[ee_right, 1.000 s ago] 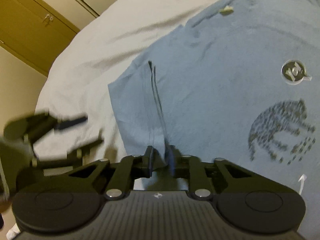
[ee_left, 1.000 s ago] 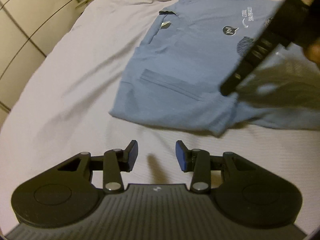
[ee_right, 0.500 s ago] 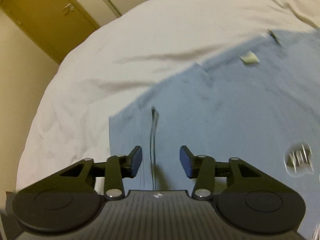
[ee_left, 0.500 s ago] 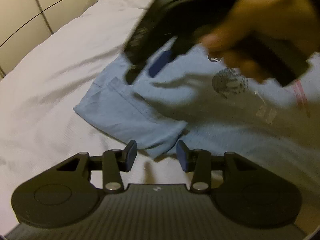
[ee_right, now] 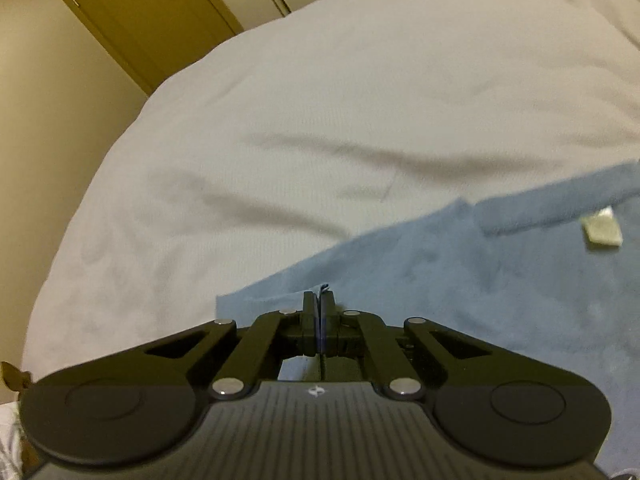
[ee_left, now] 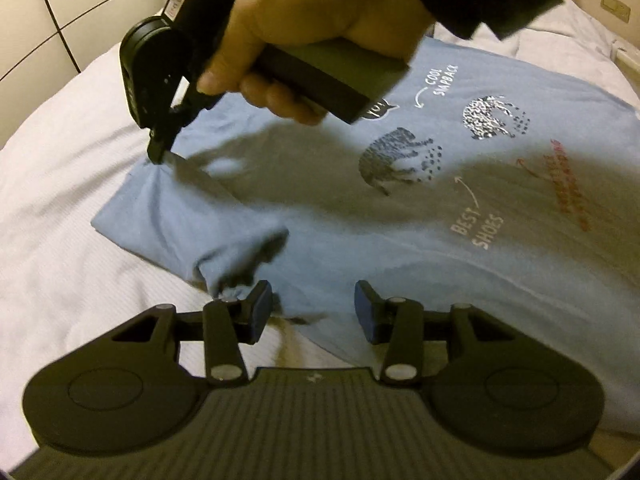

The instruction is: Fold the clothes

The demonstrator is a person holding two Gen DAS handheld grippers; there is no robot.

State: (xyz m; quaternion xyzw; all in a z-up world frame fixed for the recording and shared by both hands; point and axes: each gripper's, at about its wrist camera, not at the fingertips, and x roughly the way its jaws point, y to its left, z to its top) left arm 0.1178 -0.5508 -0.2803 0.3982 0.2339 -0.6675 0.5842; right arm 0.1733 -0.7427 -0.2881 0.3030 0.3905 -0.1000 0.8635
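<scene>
A light blue T-shirt with animal prints and lettering lies flat on the white bed, one sleeve folded in at the near left. My left gripper is open just above the shirt's near edge. The crumpled sleeve end touches its left pad, and fabric lies under the gap. A hand holds my right gripper, shut on a pinch of cloth at the shirt's left shoulder edge. In the right wrist view the right gripper has its pads together, and a small fold of the T-shirt pokes up between them.
The white bedsheet spreads wide beyond the shirt's edge. A brown door and pale cabinet fronts stand past the bed. The shirt's neck label shows at the right. A dark sleeve covers the top of the left wrist view.
My right gripper let go, opened, shifted to the shirt's shoulder edge and shut on the cloth there. My left gripper moved from the bare sheet to the shirt's near edge, still open.
</scene>
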